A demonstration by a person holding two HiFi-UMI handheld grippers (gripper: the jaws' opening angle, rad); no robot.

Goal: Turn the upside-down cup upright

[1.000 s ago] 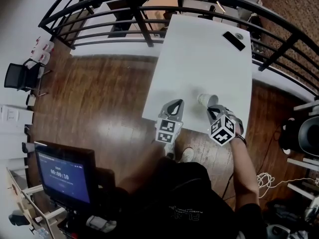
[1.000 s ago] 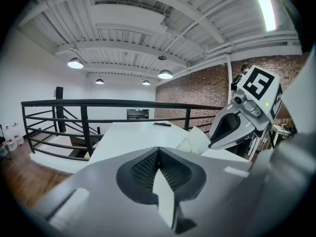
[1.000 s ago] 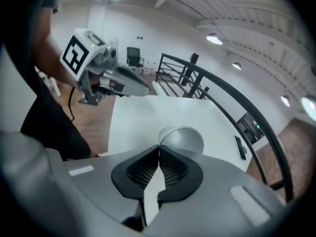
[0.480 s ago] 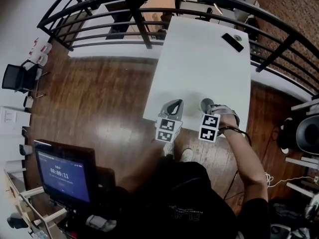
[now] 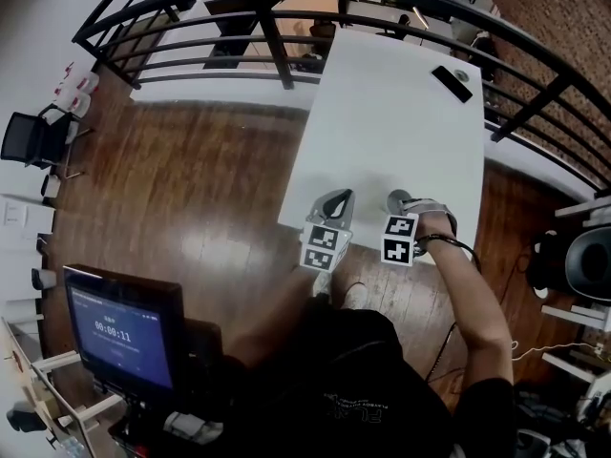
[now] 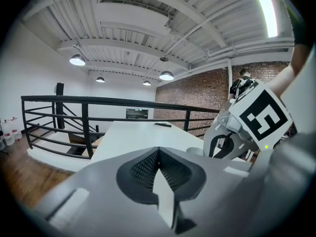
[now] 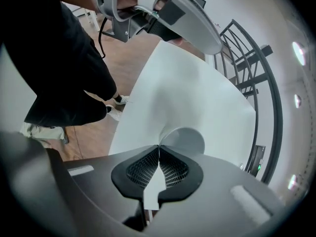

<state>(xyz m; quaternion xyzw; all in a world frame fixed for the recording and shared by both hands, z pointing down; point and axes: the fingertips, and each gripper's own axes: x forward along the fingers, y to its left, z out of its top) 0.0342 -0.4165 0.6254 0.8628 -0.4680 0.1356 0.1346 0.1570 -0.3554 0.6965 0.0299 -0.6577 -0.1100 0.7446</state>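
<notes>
1. Head view: cup (image 5: 396, 199) on table (image 5: 401, 113), at the tips of right gripper (image 5: 402, 210); left gripper (image 5: 334, 198) beside it, apart.
2. Left gripper view: left gripper (image 6: 157, 151) closed, empty; cup (image 6: 196, 151) right of tips.
3. Right gripper view: right gripper (image 7: 158, 147) pinches the wall of the cup (image 7: 185, 139). Risk: the thin wall slips and the cup topples.

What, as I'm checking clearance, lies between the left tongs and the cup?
Only bare table top, per the head view, between left tongs and cup.

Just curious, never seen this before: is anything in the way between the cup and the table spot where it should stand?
Nothing visible does. The right tongs grip the cup by its wall over the white table, bare around it. The left tongs sit shut, off to the side.
</notes>
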